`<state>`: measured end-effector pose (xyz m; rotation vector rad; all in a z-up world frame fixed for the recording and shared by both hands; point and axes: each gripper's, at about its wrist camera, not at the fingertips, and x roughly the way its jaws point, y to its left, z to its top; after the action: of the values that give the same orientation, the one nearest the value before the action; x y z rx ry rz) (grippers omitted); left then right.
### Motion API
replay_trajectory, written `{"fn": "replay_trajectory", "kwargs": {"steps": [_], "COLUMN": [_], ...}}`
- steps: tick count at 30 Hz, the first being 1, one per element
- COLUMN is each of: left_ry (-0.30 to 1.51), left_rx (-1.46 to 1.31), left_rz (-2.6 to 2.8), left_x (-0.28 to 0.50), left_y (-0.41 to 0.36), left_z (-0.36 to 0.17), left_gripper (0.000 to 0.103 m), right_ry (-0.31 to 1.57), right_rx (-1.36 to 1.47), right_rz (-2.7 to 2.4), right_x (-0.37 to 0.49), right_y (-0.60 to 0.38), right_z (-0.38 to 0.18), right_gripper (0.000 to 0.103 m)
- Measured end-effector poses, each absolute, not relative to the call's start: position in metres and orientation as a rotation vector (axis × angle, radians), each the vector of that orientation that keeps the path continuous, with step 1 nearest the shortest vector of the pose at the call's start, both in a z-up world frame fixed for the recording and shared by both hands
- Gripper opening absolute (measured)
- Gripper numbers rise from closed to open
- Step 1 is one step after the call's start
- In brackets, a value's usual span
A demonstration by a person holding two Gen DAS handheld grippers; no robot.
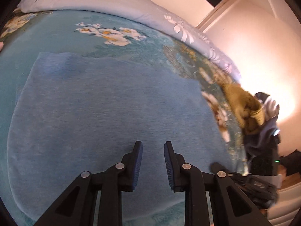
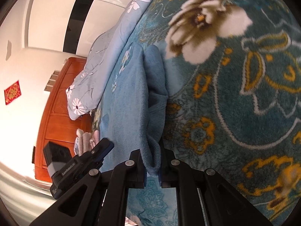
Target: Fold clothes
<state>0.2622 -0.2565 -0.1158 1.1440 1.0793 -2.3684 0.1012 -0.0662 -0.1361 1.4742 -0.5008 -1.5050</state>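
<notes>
A light blue fleece garment [image 1: 112, 109] lies spread flat on the teal floral bedspread [image 1: 56, 30]. My left gripper [image 1: 152, 145] hovers just above the garment's near part, open and empty, blue pads apart. In the right wrist view my right gripper [image 2: 151, 158] is shut on a folded edge of the same blue garment [image 2: 131, 98], which runs away from the jaws in a raised fold. The left gripper [image 2: 101, 148] also shows at the lower left of that view.
A pale blue flowered duvet [image 1: 116, 1] lies bunched along the far side of the bed. A pile of olive and dark clothes [image 1: 250, 111] sits at the bed's right edge. A wooden headboard [image 2: 58, 98] and folded pale towels [image 2: 84, 139] are at the left.
</notes>
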Motion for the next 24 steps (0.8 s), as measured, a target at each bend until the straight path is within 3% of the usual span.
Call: {"fn": "replay_trajectory", "kwargs": {"steps": [12, 19, 24], "left_ry": [1.184, 1.294, 1.490], "left_rx": [1.052, 0.970, 0.869], "left_rz": [-2.400, -2.416, -2.401], "left_x": [0.299, 0.309, 0.343], "left_y": [-0.235, -0.240, -0.260], "left_z": [-0.133, -0.139, -0.148], "left_gripper": [0.025, 0.027, 0.028], "right_ry": [-0.345, -0.112, 0.118], "right_rx": [1.393, 1.260, 1.100], "right_rz": [-1.625, -1.674, -1.687], "right_x": [0.117, 0.150, 0.200], "right_y": [-0.082, -0.121, -0.165], "right_z": [-0.094, -0.039, -0.006], "right_gripper": [0.009, 0.009, 0.009]}}
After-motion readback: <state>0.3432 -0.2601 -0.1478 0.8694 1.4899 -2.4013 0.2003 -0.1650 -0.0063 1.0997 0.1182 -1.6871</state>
